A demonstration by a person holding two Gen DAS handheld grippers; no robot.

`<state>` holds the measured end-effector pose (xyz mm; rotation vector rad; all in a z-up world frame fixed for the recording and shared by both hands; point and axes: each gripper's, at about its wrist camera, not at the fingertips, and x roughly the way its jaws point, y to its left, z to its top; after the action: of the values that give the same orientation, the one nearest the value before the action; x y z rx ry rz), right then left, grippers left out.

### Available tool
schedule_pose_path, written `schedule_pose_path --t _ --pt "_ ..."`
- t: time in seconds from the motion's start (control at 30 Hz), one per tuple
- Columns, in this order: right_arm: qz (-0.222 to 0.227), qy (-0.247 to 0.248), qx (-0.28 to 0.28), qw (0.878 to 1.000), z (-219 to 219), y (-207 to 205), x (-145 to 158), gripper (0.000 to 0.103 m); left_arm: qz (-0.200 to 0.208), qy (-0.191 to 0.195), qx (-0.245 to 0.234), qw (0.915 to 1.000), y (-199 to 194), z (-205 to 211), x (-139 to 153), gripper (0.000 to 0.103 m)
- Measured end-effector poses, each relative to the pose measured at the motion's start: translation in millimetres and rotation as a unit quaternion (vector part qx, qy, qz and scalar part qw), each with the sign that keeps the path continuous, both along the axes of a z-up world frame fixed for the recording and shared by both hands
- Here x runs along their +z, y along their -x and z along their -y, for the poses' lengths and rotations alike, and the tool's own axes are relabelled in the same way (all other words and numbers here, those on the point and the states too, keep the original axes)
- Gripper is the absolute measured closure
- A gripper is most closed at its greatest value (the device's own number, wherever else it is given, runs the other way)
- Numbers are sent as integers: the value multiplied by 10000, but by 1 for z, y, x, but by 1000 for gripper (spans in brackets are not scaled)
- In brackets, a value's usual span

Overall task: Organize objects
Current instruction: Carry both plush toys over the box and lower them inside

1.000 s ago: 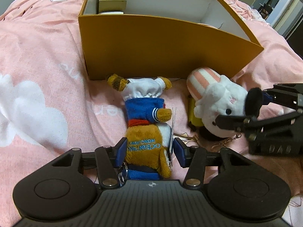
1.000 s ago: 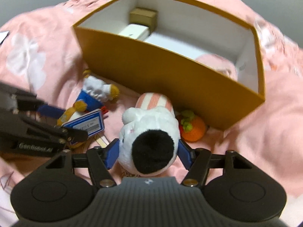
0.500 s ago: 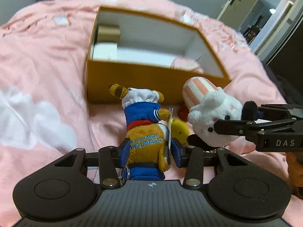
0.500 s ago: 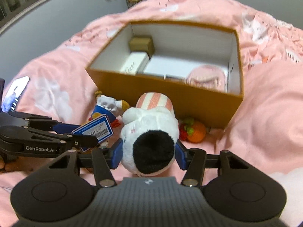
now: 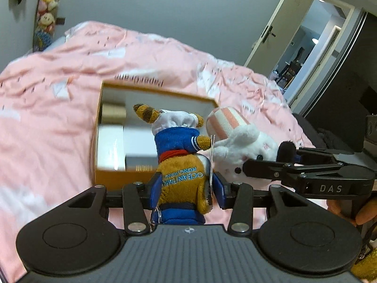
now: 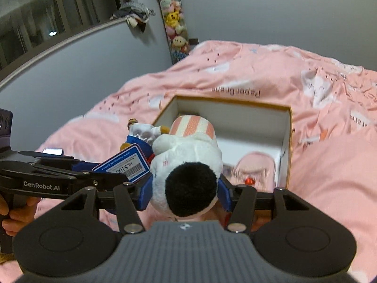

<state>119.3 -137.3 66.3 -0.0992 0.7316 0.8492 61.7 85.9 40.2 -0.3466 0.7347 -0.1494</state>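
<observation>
Above the bed, the left claw [image 5: 186,186] grips a bear [image 5: 181,165]; the right claw [image 6: 186,188] grips a rabbit [image 6: 186,162]. Both remain outside the box [image 6: 286,141].

A pink bed cover [image 5: 59,75] fills the room; grey wall [image 6: 235,18], dark window [image 6: 35,18], open white door [image 5: 271,35].

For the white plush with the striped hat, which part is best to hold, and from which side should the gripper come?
Grip the white plush across its round body, coming from the tail end, as the right gripper does: its blue pads sit on both flanks beside the black tail. The body is the widest, softest part, so it squeezes firmly, and the striped hat points ahead toward the open box.
</observation>
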Motion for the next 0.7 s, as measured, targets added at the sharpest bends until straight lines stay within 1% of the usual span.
schedule_pose_path --t 0.17,0.27,0.37,0.5,0.7 --pt "31 -196 -77 9998 -11 -33 9 46 23 104 -31 9999 -37 -14 7 51" --pt "-105 -306 -144 9994 -21 -59 6 46 28 94 -84 9999 -59 -21 9 51" --pt "-281 -339 -266 9987 -30 -87 -3 45 -87 177 -119 9997 -84 -30 4 51" --pt "-504 -215 -359 9978 -45 -122 -25 45 -363 180 -142 9991 -119 -36 -15 51" --pt "-1136 -128 -428 9925 -62 -165 -67 45 -931 480 -23 9945 -162 -45 -61 51"
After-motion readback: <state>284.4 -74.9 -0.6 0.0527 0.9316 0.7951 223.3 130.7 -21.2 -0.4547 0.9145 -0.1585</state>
